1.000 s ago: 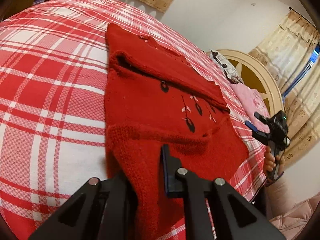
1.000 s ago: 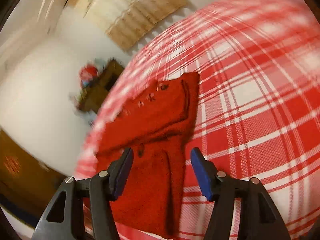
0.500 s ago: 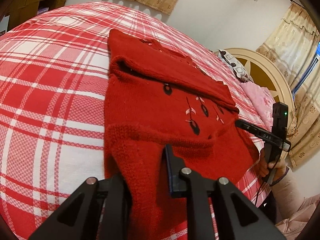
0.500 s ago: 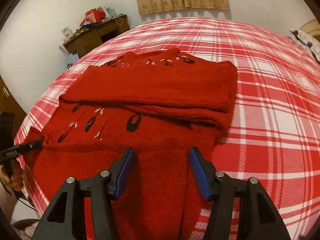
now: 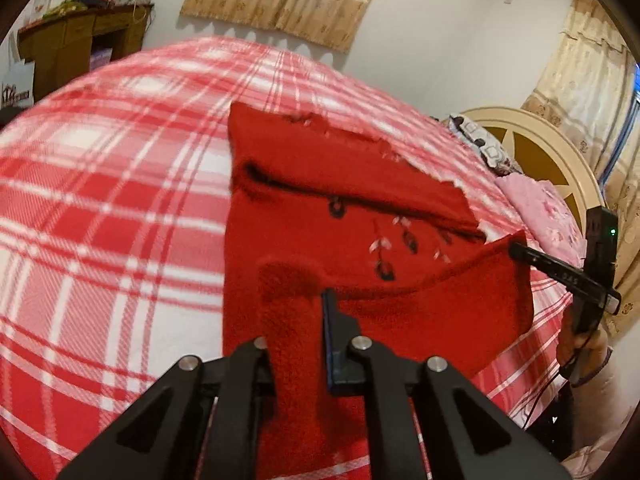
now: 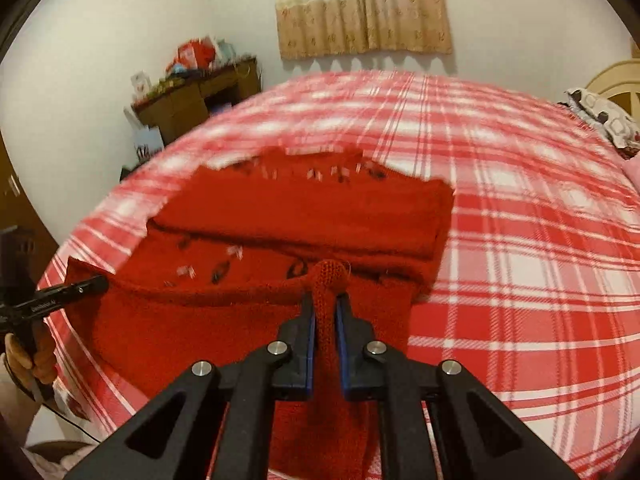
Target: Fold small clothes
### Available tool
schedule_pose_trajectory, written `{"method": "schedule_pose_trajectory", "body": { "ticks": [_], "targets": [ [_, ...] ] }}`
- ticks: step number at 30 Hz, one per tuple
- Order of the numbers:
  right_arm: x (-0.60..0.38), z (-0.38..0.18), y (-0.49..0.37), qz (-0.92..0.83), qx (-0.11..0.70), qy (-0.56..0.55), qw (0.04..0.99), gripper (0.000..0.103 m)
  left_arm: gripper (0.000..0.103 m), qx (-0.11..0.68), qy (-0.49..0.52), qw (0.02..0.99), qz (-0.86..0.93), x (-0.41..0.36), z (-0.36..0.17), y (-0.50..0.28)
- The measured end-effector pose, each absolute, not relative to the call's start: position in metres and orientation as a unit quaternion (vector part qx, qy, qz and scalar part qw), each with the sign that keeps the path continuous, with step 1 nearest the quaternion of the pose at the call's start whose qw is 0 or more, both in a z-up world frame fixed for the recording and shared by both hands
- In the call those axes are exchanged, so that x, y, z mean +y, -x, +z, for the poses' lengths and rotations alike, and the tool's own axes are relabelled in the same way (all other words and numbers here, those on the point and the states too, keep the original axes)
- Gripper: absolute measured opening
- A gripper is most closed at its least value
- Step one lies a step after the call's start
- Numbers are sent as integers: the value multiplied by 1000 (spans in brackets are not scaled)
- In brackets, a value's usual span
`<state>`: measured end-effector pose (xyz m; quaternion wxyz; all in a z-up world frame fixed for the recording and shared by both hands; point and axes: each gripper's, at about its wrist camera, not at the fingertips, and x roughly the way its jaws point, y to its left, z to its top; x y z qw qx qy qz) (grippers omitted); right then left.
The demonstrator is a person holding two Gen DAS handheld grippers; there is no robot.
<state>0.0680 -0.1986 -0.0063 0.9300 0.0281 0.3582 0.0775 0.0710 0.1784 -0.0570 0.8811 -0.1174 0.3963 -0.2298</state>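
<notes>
A red knitted sweater (image 5: 320, 208) with small flower patterns lies on the bed, its far part folded over. In the left wrist view my left gripper (image 5: 294, 312) is shut on the near hem at the sweater's left corner, and a strip of knit stands up between the fingers. My right gripper (image 6: 325, 312) is shut on the hem at the other corner, with a bunched red fold (image 6: 330, 276) poking out above its blue pads. Each view shows the other gripper pinching its corner: the right gripper (image 5: 516, 250) and the left gripper (image 6: 100, 280). The hem is raised between them.
The bed's red and white plaid cover (image 5: 120, 208) spreads around the sweater. A round cream headboard (image 5: 532, 148) and a pink pillow (image 5: 540, 204) are at the right. A cluttered wooden desk (image 6: 192, 100) stands by the far wall. A person's hand (image 6: 28, 356) holds the left gripper's handle.
The right gripper swung round to the sweater's near hem and its jaws closed on it. The left gripper kept its hold and rose a little, so the hem has lifted.
</notes>
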Motion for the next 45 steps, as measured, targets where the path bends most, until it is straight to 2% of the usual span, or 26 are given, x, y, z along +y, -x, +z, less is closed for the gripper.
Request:
{"method": "schedule_pose_trajectory", "body": {
  "ticks": [10, 24, 39, 45],
  "targets": [
    [-206, 27, -85, 47, 324, -41, 944, 8, 8, 361, 93, 902, -219, 158, -10, -122],
    [-225, 43, -161, 11, 310, -57, 949, 8, 8, 362, 109, 906, -189, 142, 4, -208],
    [-239, 17, -256, -48, 330, -51, 941, 8, 8, 371, 102, 908, -165, 117, -2, -292],
    [-250, -9, -292, -82, 350, -60, 931, 8, 8, 387, 111, 903, -150, 106, -22, -326]
  ]
}}
